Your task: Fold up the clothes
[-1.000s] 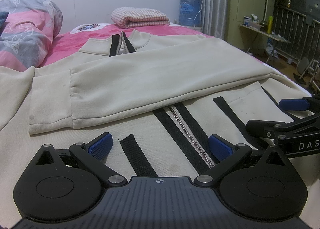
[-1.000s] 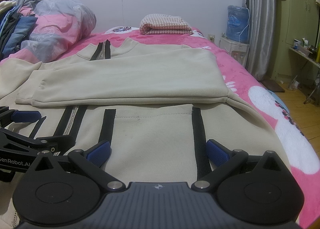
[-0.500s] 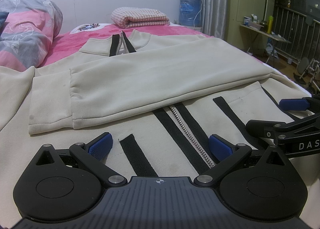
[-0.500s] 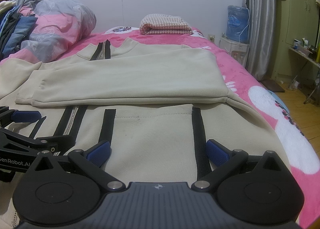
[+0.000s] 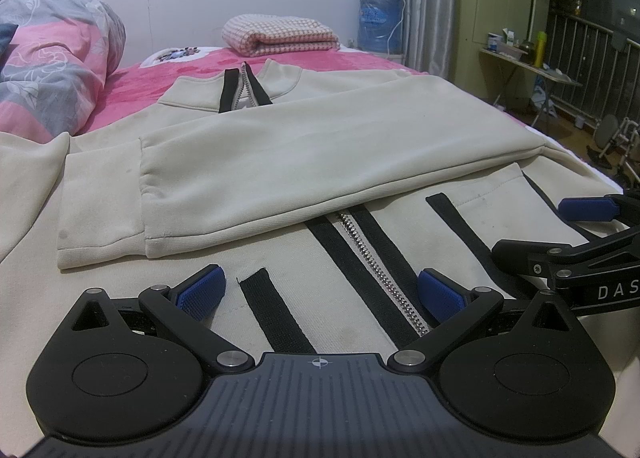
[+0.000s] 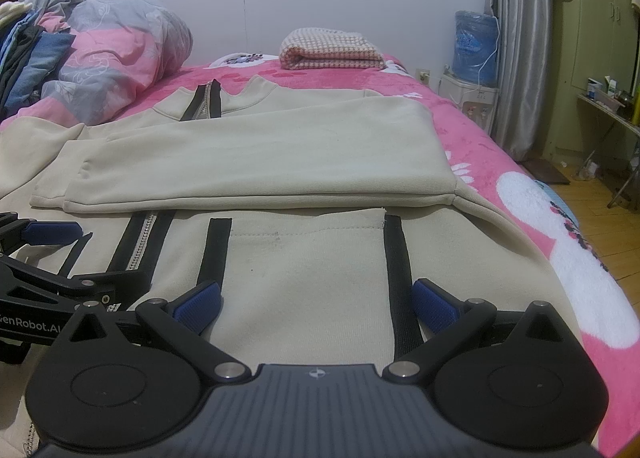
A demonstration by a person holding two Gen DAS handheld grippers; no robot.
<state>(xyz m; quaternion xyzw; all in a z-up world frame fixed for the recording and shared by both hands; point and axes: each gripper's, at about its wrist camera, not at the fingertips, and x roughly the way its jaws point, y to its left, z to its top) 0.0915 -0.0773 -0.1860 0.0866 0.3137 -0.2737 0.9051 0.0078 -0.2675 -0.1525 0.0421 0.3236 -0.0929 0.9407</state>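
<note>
A cream zip jacket (image 5: 304, 162) (image 6: 260, 154) with black stripes lies flat on the bed, front up, collar far away. Both sleeves are folded across its chest. My left gripper (image 5: 320, 292) is open, low over the hem, straddling a short black stripe just left of the zipper (image 5: 376, 266). My right gripper (image 6: 316, 304) is open too, over the hem at the right pocket panel, between two black stripes. Each gripper shows at the edge of the other's view: the right gripper (image 5: 580, 234) and the left gripper (image 6: 48, 254). Nothing sits between either pair of fingers.
The pink bedspread (image 6: 480, 146) drops off at the right edge toward a wooden floor (image 6: 600, 210). A bundled quilt (image 6: 112, 54) lies at the far left, a folded checked blanket (image 6: 332, 50) at the head. A water bottle (image 6: 476, 46) and a table (image 5: 528, 62) stand beyond.
</note>
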